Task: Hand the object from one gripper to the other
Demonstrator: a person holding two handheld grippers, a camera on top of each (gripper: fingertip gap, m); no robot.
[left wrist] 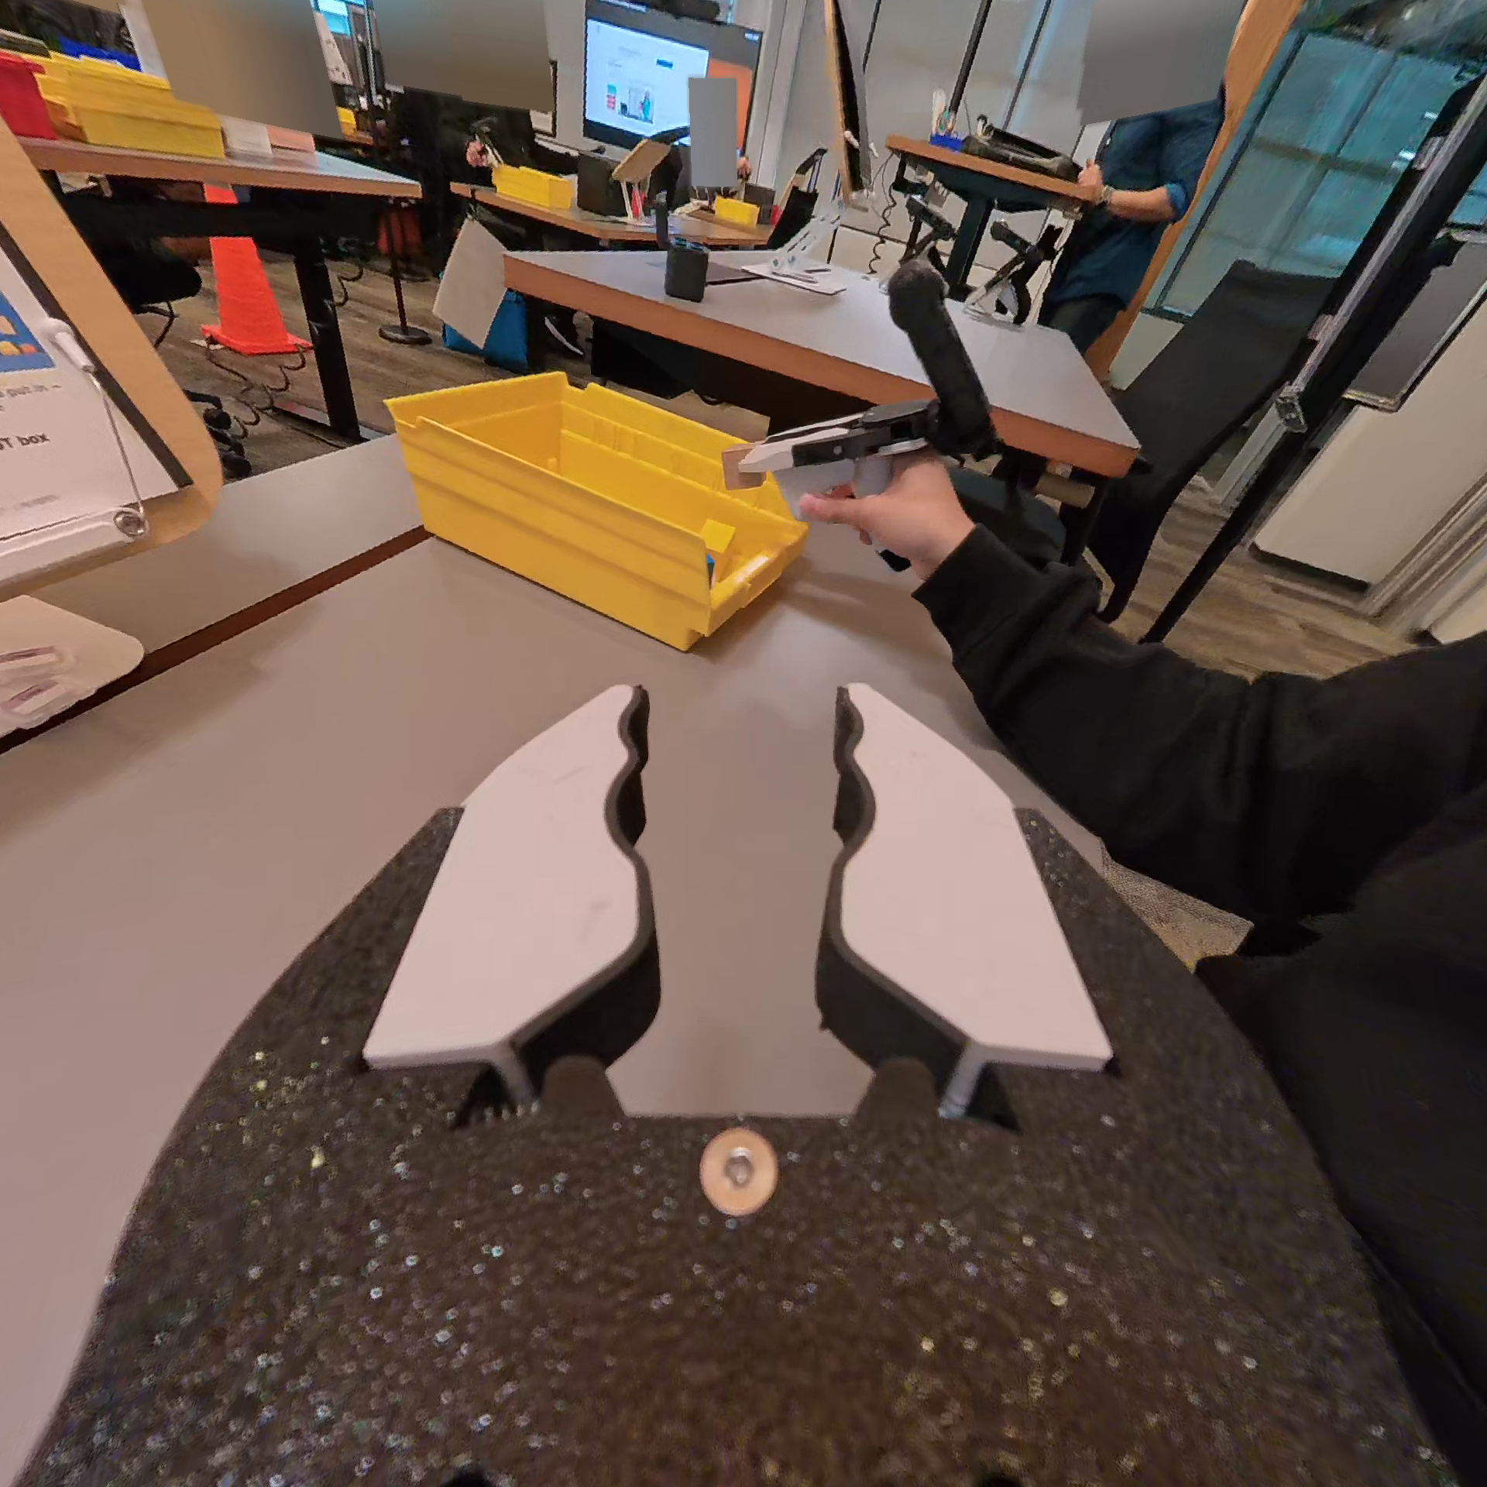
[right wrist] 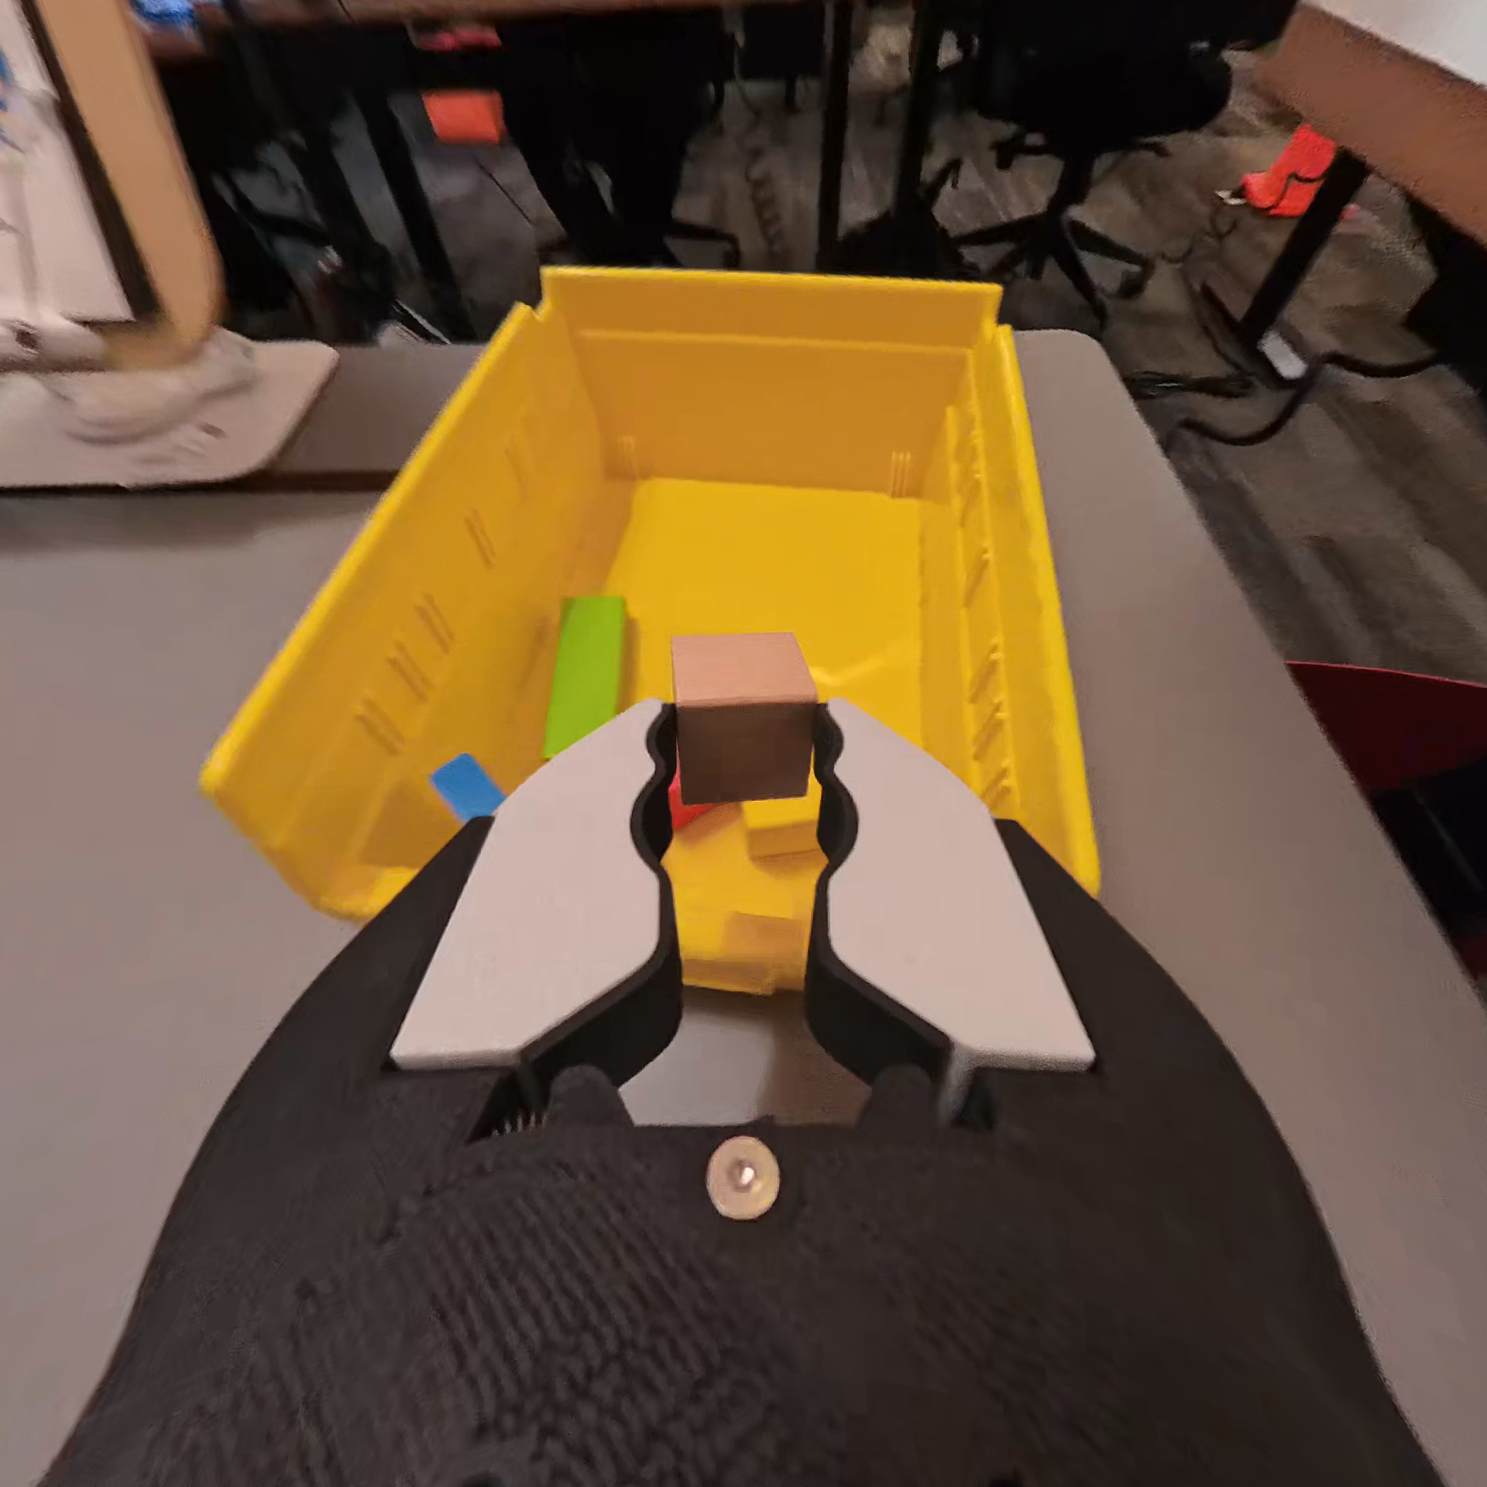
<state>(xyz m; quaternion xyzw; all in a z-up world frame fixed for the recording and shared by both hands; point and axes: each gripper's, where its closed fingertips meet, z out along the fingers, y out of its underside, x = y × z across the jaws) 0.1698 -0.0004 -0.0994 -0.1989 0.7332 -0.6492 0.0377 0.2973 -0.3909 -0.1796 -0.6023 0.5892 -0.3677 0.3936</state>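
Observation:
My right gripper is shut on a brown wooden cube, with both pads pressed on its sides. It holds the cube above the near end of the yellow bin. In the left wrist view the right gripper shows over the yellow bin with the cube at its tip. My left gripper is open and empty, low over the grey table, some way short of the bin.
In the bin lie a green block, a blue block, a red block and yellow blocks. A person's black sleeve crosses the right side. A sign stand is at the left. Desks and an orange cone are behind. The left gripper is farther from the green block, some 40 cm, than the right, some 12 cm.

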